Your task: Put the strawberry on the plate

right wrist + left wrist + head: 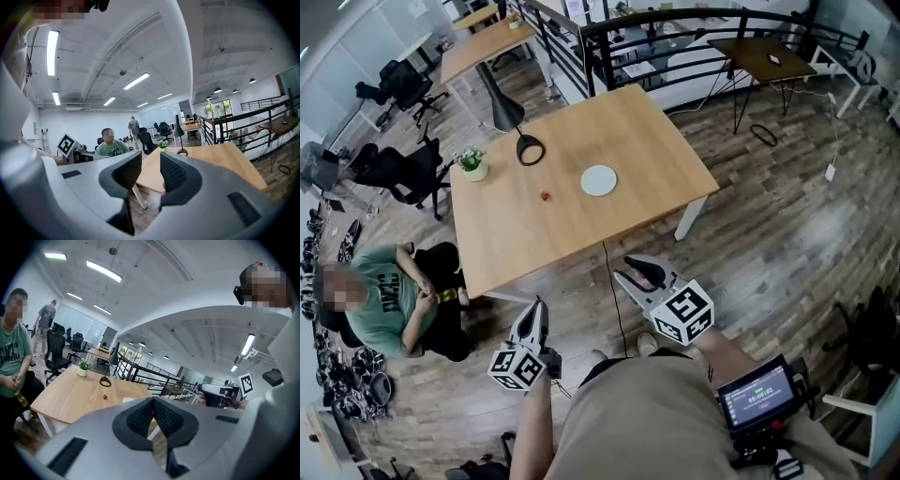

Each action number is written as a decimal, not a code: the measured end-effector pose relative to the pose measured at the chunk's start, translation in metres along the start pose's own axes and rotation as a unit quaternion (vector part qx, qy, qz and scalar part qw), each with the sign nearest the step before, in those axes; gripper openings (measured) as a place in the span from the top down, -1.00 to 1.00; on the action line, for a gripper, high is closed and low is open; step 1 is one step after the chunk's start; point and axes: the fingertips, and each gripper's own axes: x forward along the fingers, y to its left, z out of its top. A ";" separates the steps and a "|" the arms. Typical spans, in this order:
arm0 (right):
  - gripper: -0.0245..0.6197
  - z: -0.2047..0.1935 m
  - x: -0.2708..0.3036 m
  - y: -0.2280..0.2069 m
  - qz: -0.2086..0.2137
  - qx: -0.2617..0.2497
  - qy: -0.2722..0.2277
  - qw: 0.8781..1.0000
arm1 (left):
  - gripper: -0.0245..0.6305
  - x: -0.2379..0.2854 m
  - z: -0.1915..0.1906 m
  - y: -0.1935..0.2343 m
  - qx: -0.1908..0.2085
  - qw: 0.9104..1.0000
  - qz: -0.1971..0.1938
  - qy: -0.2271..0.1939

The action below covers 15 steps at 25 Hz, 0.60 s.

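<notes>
The task had not got past the approach. The strawberry (546, 196) lay untouched on the table (628, 117), a small red speck near the middle, apart from the plate (599, 180), which sat bare to its right in the head view. A lamp (528, 148) and a plant (472, 165) stood farther back on the table, clear of both.

Both grippers hung over the floor, short of the table's near edge. The left gripper (538, 303) had its jaws together with nothing between them. The right gripper (630, 269) had its jaws apart, and only the table edge and floor showed through the gap; it held nothing. A seated person (389, 295) was at the table's left side, away from the work.

In my judgement the next move called for one gripper to go forward over the near edge and come down with open jaws on either side of the fruit, then close softly, since a strawberry bruises and rolls easily. The right one looked the readier, being open already. The carry to the plate would be short.

As for which way the strawberry pointed, or where its long axis lay, it was too small in every view to tell
</notes>
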 end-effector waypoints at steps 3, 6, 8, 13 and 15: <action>0.60 -0.002 -0.012 -0.012 -0.001 -0.001 0.000 1.000 | 0.92 0.011 -0.005 -0.013 0.000 1.000 0.000 0.003; 0.60 -0.005 -0.019 -0.021 -0.003 -0.003 0.001 1.000 | 0.92 0.019 -0.011 -0.023 0.001 1.000 -0.002 0.007; 0.60 -0.007 -0.021 -0.022 -0.002 -0.004 0.001 1.000 | 0.92 0.021 -0.013 -0.025 0.001 1.000 -0.003 0.007; 0.60 -0.015 -0.032 -0.032 -0.001 -0.006 0.006 1.000 | 0.92 0.032 -0.024 -0.036 -0.002 1.000 -0.004 0.008; 0.60 -0.018 -0.045 -0.046 0.000 -0.005 0.008 1.000 | 0.92 0.041 -0.030 -0.052 -0.003 1.000 -0.001 0.009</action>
